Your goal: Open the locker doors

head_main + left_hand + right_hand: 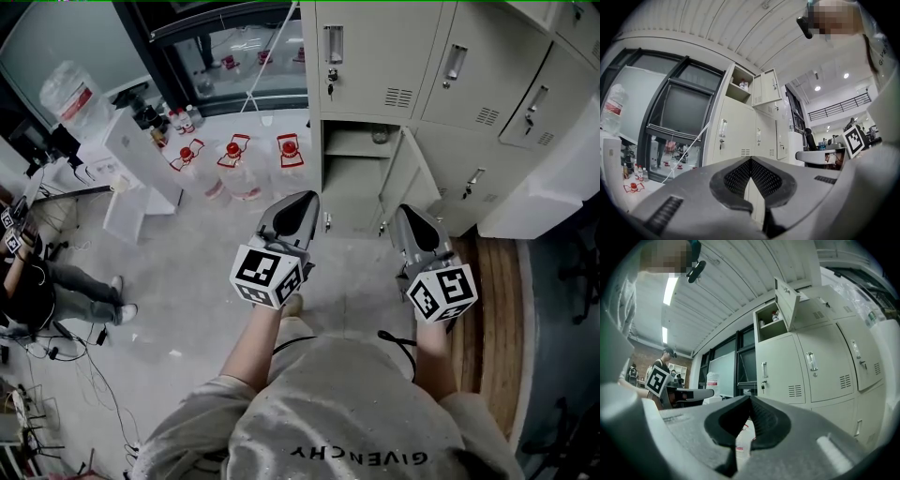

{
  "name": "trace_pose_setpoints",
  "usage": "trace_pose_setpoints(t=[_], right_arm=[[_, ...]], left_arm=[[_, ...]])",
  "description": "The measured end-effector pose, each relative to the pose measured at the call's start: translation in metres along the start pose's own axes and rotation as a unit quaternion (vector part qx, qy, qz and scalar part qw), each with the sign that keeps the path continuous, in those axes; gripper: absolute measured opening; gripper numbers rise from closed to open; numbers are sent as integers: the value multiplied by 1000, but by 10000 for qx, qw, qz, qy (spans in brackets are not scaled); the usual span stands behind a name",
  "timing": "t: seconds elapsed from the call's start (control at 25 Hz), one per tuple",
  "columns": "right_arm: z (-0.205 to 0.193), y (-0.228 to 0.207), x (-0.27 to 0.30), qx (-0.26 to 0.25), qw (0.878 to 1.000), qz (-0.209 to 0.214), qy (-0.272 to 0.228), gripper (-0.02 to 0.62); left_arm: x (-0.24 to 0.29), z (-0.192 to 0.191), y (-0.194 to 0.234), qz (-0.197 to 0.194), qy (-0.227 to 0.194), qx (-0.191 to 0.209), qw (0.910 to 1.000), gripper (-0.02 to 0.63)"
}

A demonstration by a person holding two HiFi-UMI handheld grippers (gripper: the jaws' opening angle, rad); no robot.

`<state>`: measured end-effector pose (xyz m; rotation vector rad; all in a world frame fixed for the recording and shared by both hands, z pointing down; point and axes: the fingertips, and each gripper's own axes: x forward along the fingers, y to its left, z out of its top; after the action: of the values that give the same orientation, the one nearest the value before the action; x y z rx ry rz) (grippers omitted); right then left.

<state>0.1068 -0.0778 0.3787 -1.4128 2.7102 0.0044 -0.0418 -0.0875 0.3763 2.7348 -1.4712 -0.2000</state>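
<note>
A bank of grey lockers (441, 66) fills the upper right of the head view. One bottom compartment (354, 173) stands open, its door (405, 178) swung out to the right. The doors in the row above it are closed, each with a handle (335, 45). My left gripper (305, 199) (751, 160) points at the open compartment, jaws shut and empty. My right gripper (405, 212) (750, 397) hangs beside it, also shut on nothing, a short way from the swung-out door. In the right gripper view a top compartment (768, 323) is open too, with its door (787, 301) swung aside.
Several water jugs with red caps (234, 167) stand on the floor left of the lockers. A white stand (141, 155) sits further left and a seated person (42, 295) is at the left edge. A wooden strip (492, 309) and a white cabinet (553, 187) lie at the right.
</note>
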Motion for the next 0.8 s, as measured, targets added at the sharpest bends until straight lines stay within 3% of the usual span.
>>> trace_pose_setpoints(t=[0.8], right_arm=[[-14,-11,-8,138,9998,12,135,2]], left_arm=[[5,-3,-1,172,51,44,9998,-2]])
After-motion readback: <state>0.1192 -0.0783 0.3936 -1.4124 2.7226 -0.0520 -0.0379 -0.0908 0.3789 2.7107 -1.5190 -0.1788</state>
